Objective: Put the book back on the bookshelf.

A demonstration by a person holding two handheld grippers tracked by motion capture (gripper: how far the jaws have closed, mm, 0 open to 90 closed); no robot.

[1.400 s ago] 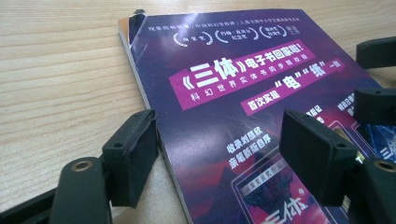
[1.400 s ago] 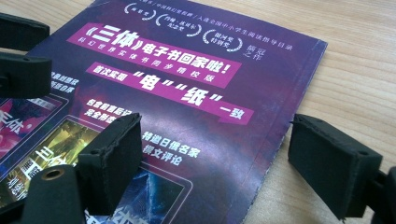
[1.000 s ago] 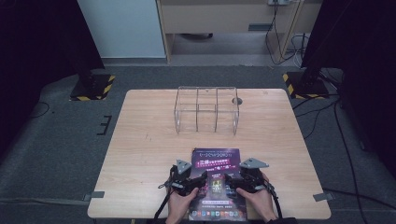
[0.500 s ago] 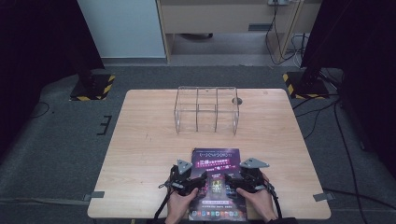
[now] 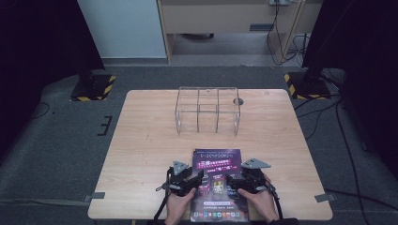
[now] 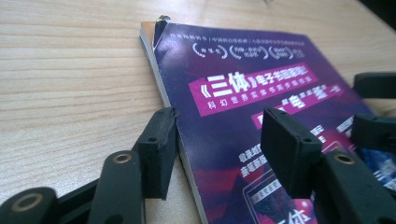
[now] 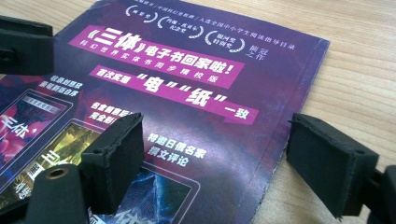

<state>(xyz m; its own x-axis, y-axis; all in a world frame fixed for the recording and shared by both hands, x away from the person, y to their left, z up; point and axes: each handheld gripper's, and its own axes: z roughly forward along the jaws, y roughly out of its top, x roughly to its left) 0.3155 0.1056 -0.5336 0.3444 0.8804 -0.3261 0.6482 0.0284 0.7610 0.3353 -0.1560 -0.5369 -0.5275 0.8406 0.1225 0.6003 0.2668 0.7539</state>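
Observation:
A purple book [image 5: 217,161] with white and pink lettering lies flat near the table's front edge. My left gripper [image 5: 199,176] sits low at the book's left edge [image 6: 163,88]. Its jaws have just been closing and stand open, straddling that edge: one pad [image 6: 159,149] rests beside the spine on the table, the other pad [image 6: 289,154] hovers over the cover. My right gripper [image 5: 232,180] is open at the book's right edge [image 7: 299,93], one pad [image 7: 116,158] over the cover, the other [image 7: 327,158] over bare wood.
A clear wire-framed rack [image 5: 208,110] with compartments stands at the table's far middle, a round cable hole [image 5: 238,101] beside it. The wooden table [image 5: 150,140] is bordered by grey floor. Yellow-black stand bases [image 5: 94,86] sit beyond the far corners.

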